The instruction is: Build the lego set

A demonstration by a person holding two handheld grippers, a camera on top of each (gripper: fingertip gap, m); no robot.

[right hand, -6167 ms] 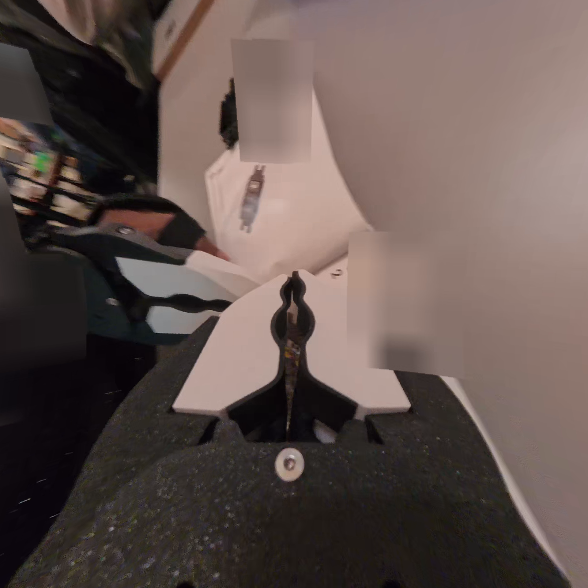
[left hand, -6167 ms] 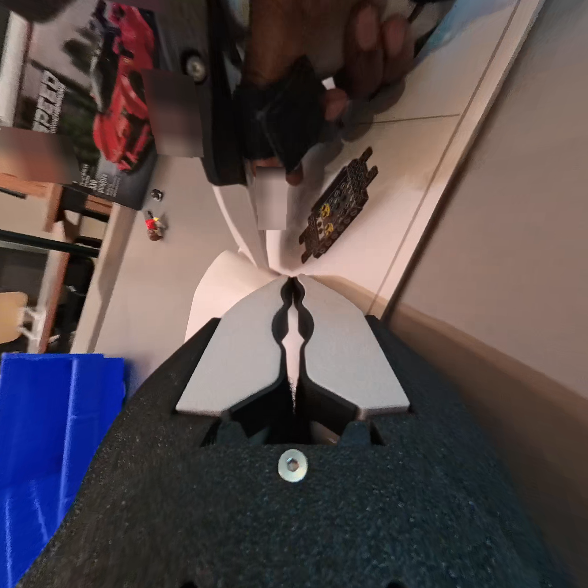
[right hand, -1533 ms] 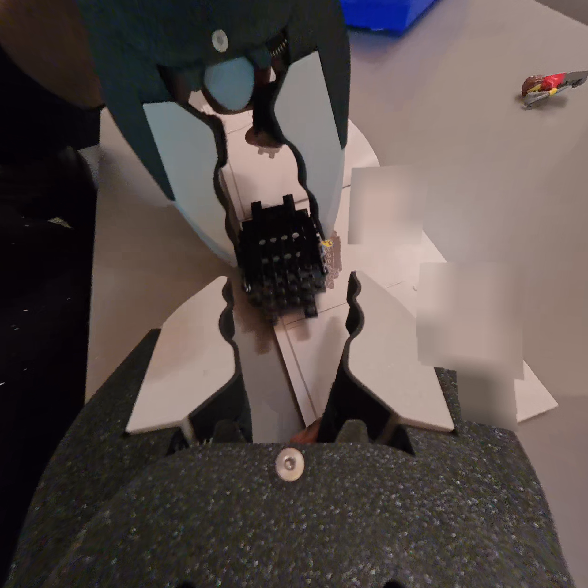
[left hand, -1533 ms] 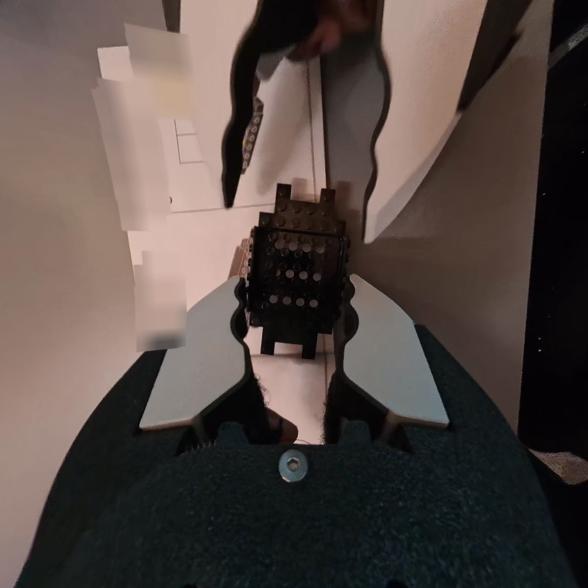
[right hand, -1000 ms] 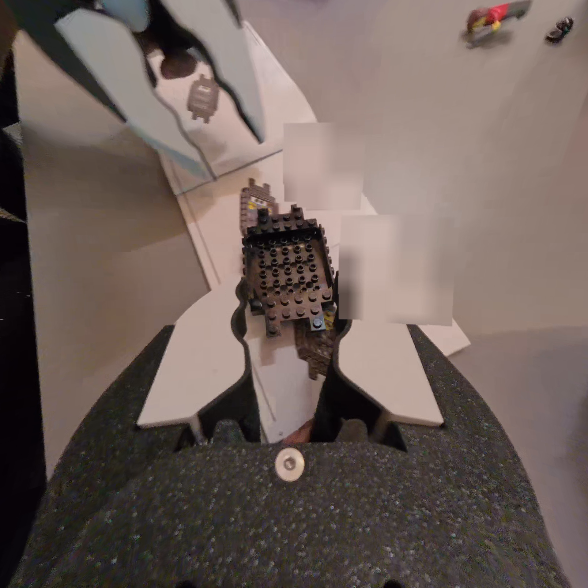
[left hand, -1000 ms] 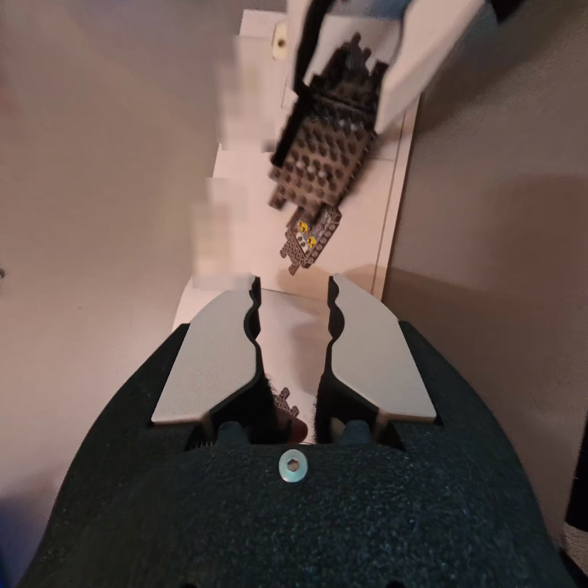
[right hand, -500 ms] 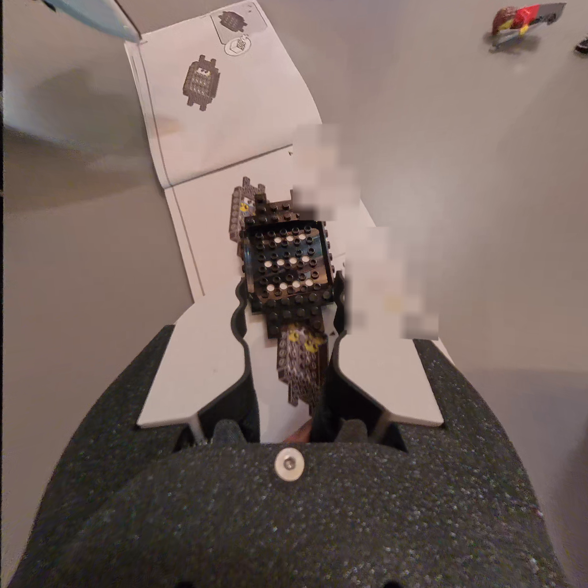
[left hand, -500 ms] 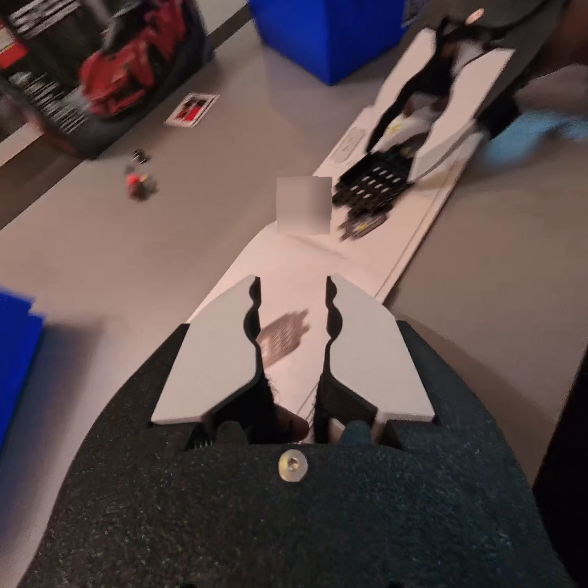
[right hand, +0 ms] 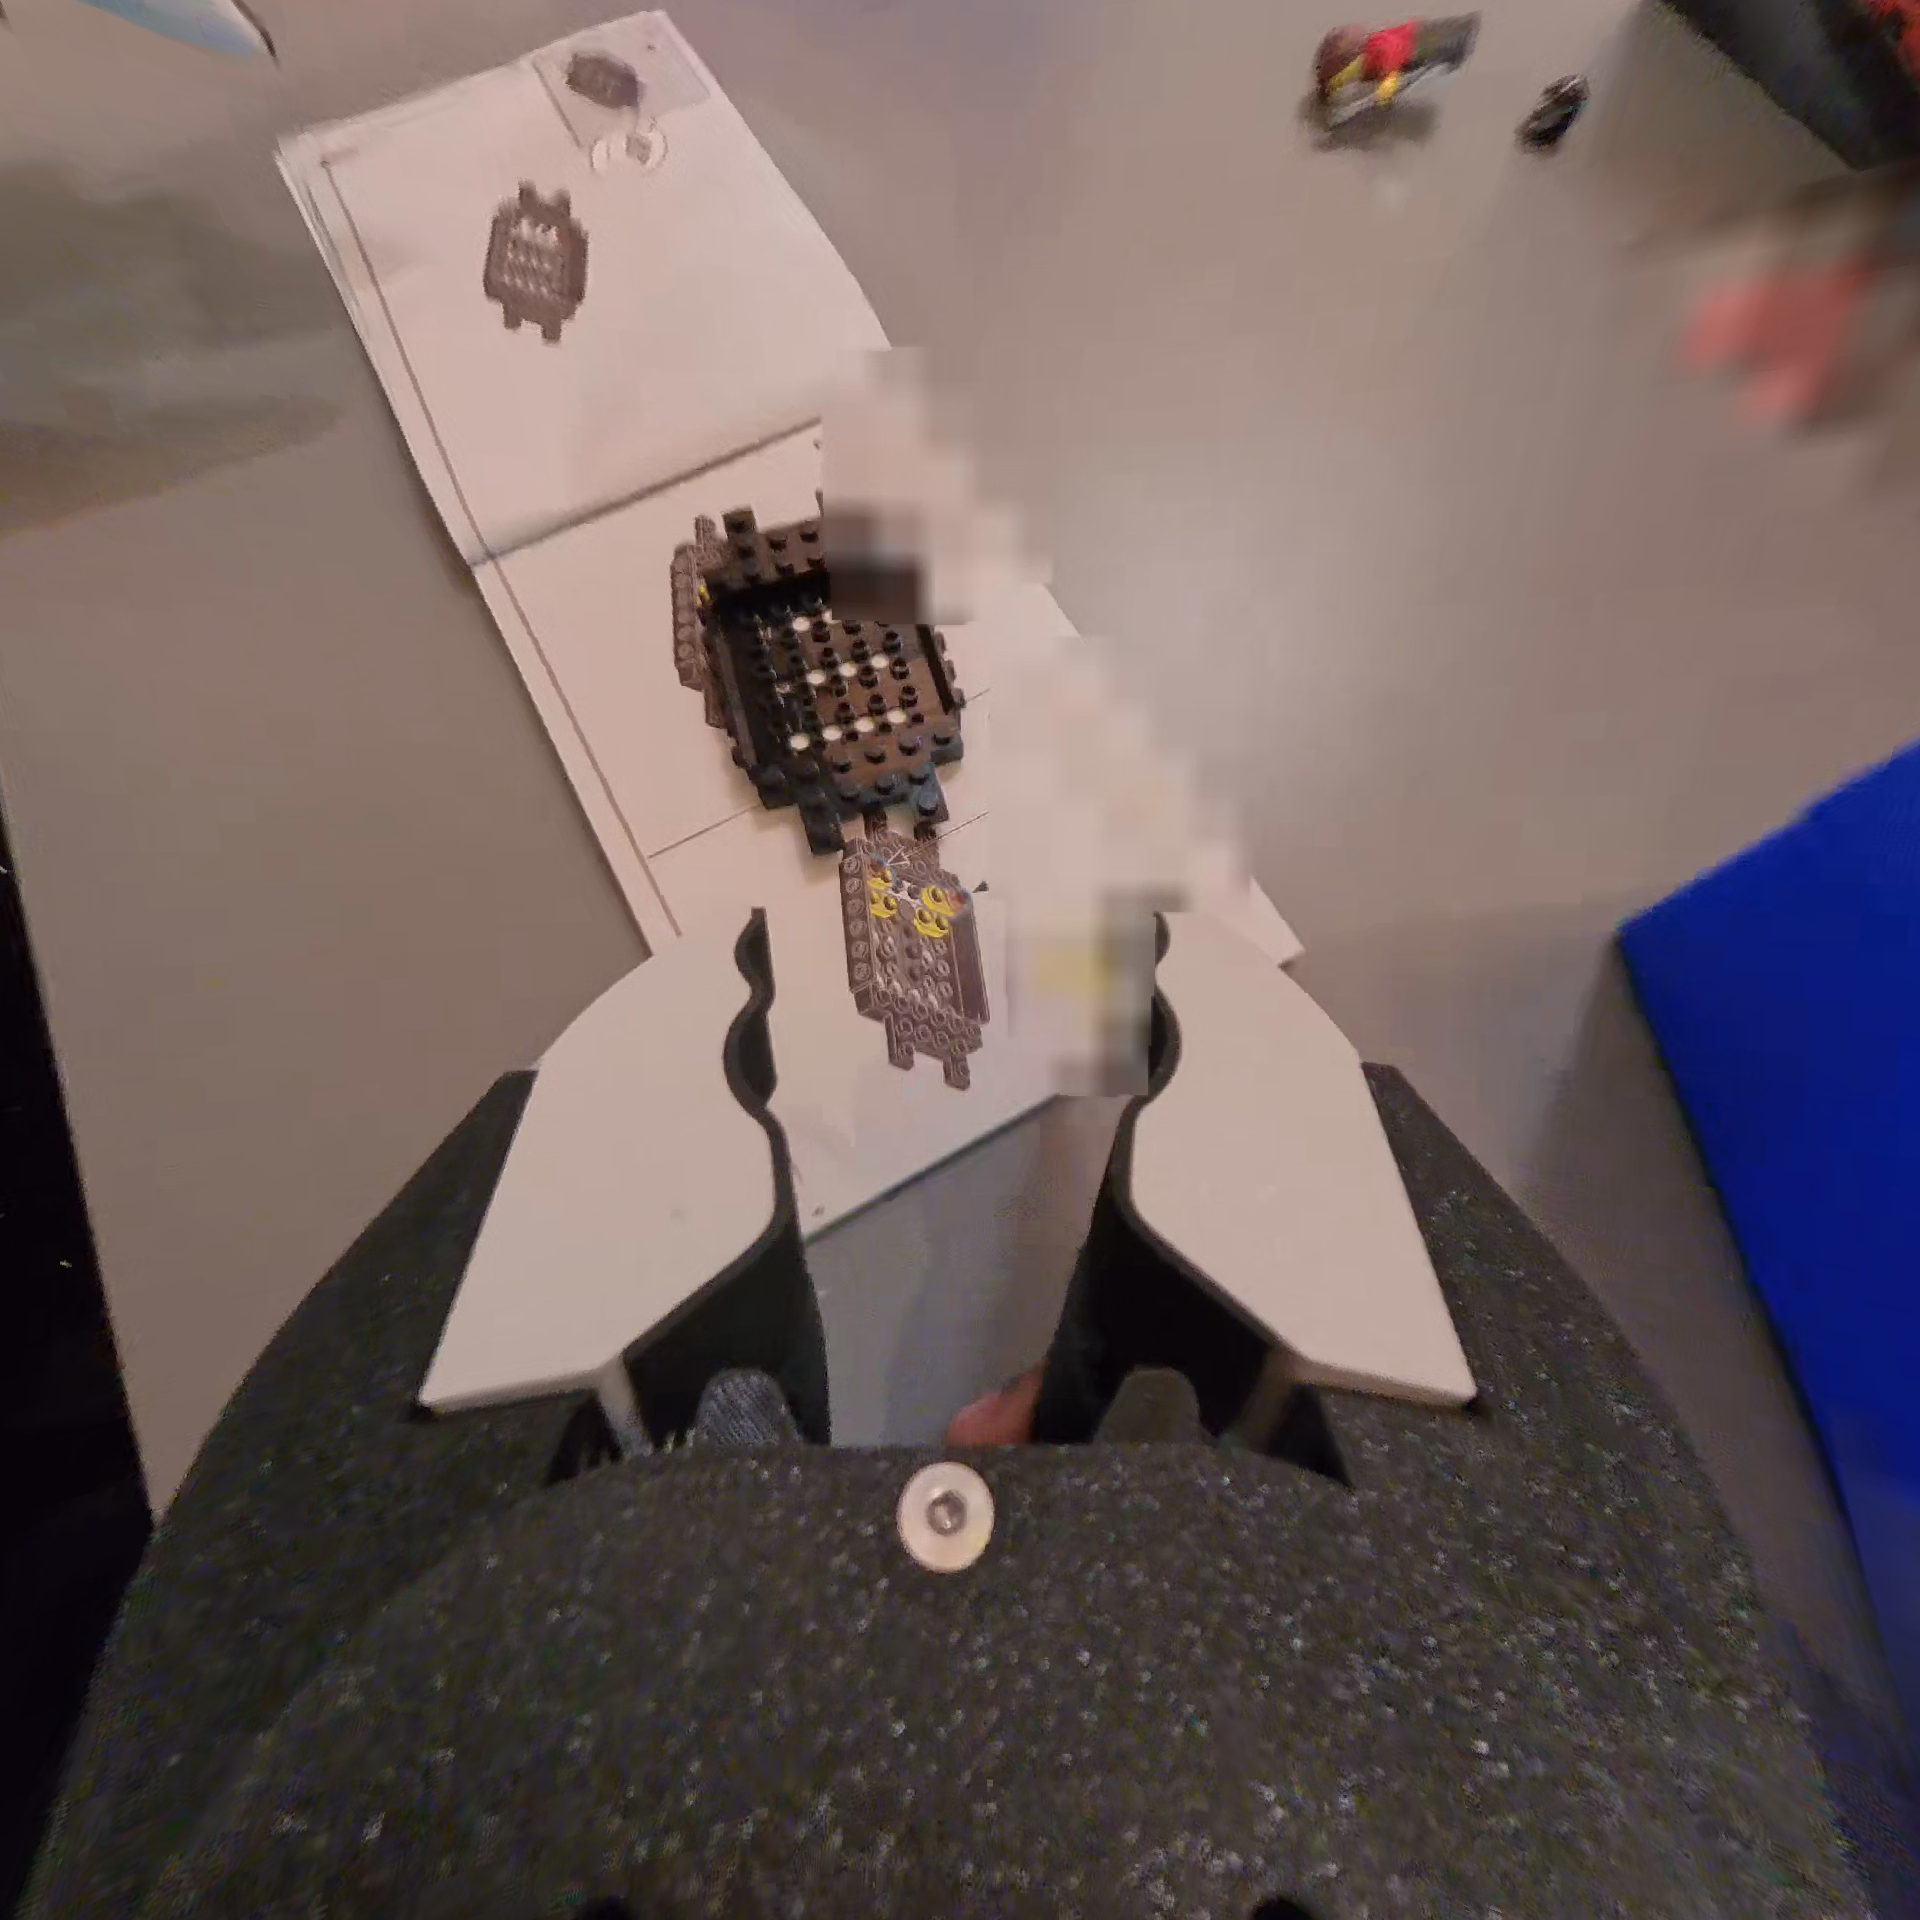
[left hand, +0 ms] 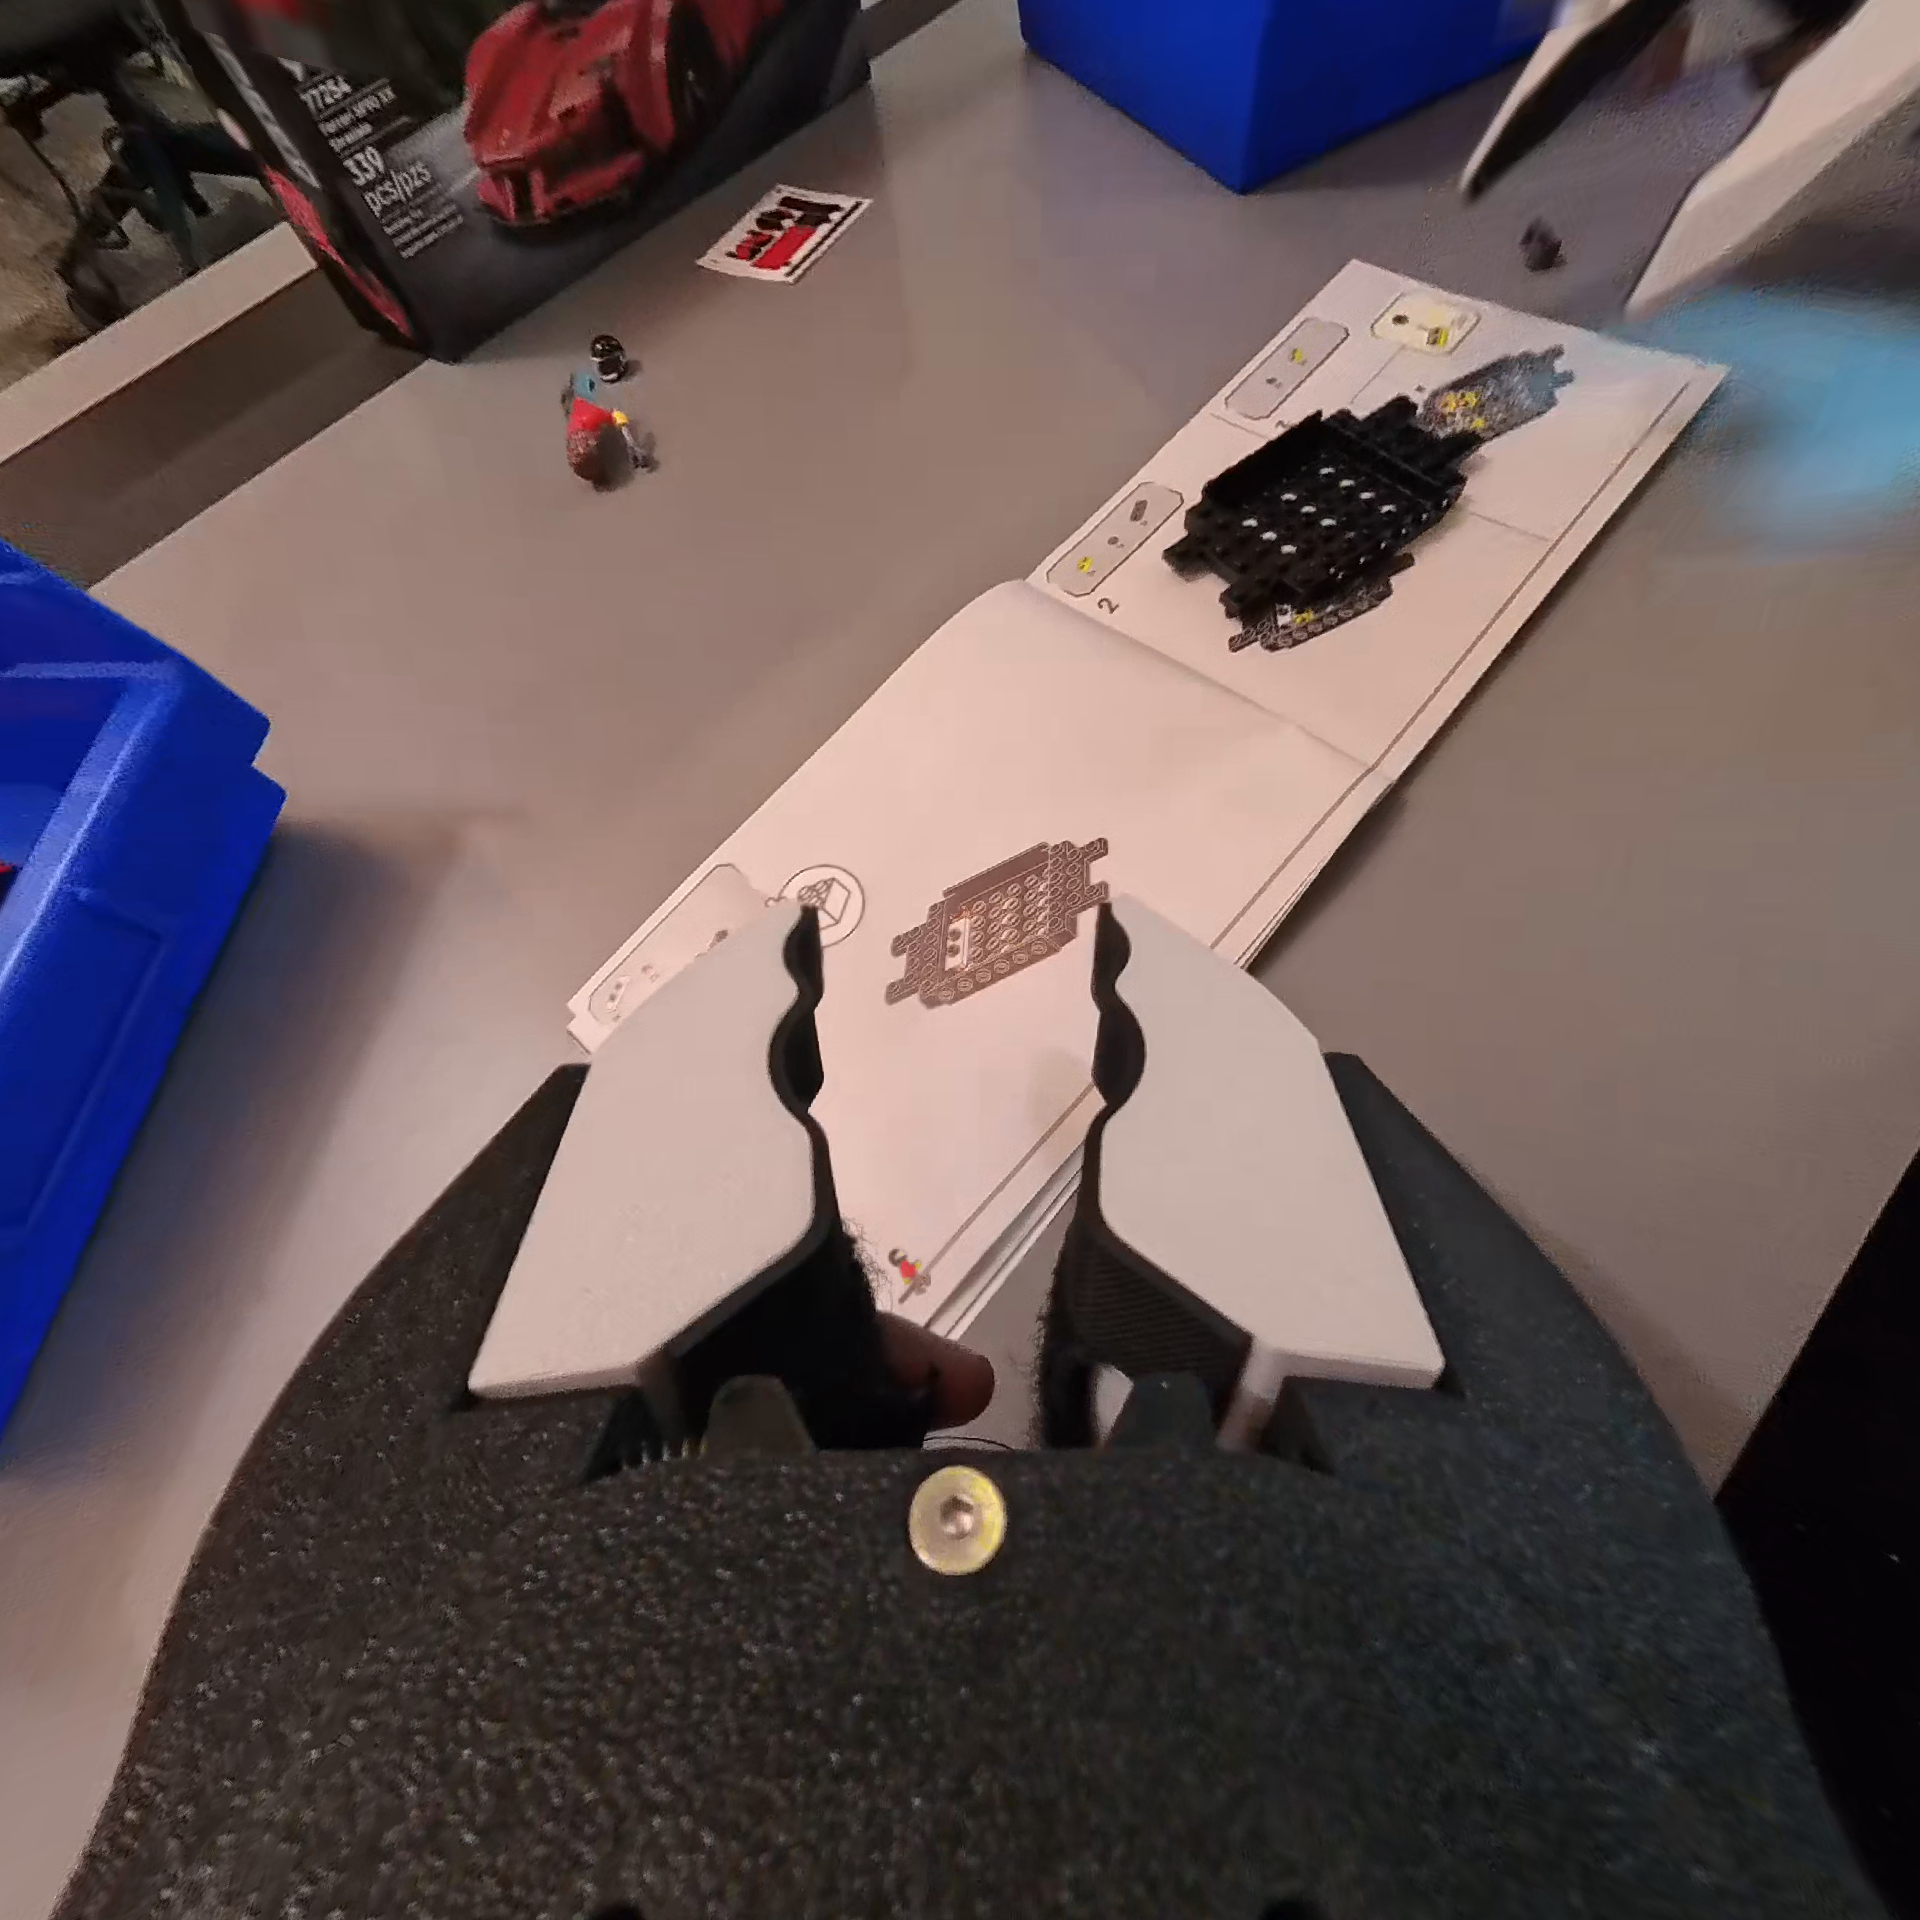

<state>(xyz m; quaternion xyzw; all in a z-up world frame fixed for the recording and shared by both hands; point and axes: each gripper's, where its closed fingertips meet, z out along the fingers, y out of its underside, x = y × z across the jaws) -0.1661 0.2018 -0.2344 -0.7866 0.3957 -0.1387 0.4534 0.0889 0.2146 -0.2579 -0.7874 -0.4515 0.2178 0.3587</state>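
Blue bin [right hand: 1808, 1091] cut off, blurred

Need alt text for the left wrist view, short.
Open left gripper, holding nothing, hovers over an open instruction booklet on a grey table. A black brick chassis lies on the booklet's far page; blue bins sit left and behind.

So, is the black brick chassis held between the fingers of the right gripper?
No. The black brick chassis lies on the open instruction booklet, ahead of the right gripper, whose fingers stand apart with nothing between them.
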